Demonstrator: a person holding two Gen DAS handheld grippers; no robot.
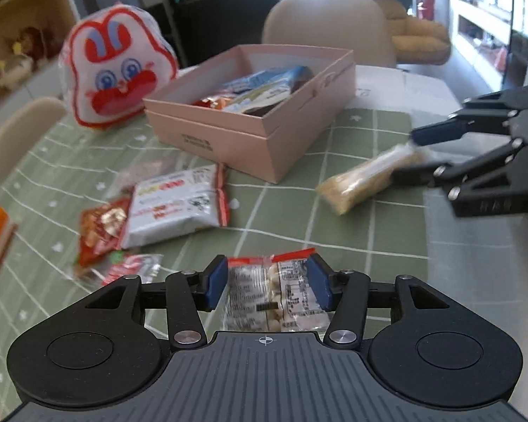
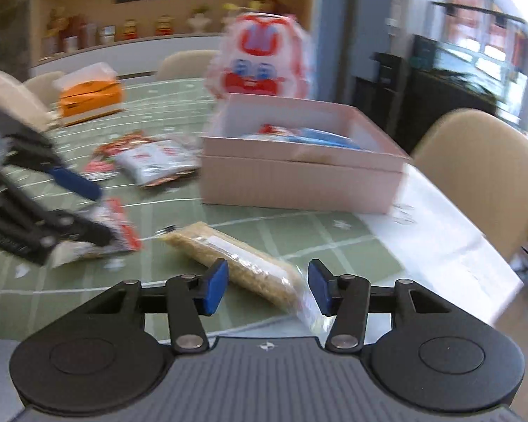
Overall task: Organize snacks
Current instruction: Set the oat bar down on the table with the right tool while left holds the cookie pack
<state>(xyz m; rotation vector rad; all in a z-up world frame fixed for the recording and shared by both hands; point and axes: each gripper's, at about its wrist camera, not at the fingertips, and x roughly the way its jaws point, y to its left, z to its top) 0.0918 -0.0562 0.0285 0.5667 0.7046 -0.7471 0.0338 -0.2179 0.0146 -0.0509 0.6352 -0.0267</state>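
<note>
Left wrist view: left gripper (image 1: pixel 266 283) has a clear nut packet (image 1: pixel 276 293) between its blue pads, both pads against the packet's edges, so it grips it; the packet's lower end is hidden behind the gripper body. Behind it, a pink box (image 1: pixel 264 130) sits on the green checked cloth (image 1: pixel 292 221), open, w/ several wrappers inside, too blurred to tell apart. A white packet (image 1: pixel 179 207) and a red packet (image 1: pixel 100 228) lie left of the box, overlapping. Rabbit-face bag (image 1: pixel 118 70) stands upright further back. Right gripper (image 1: pixel 404 156) comes in from the right edge, its body cut off, fingers around one end of a grain bar (image 1: pixel 362 179).

Right wrist view: heavy motion blur. The bar lies slantwise between the right gripper's pads; the right pad seems to meet the clear wrapper tail, left pad contact unclear, so can't tell if it's clamped. Orange box (image 2: pixel 89 95) far left, edges smeared.
</note>
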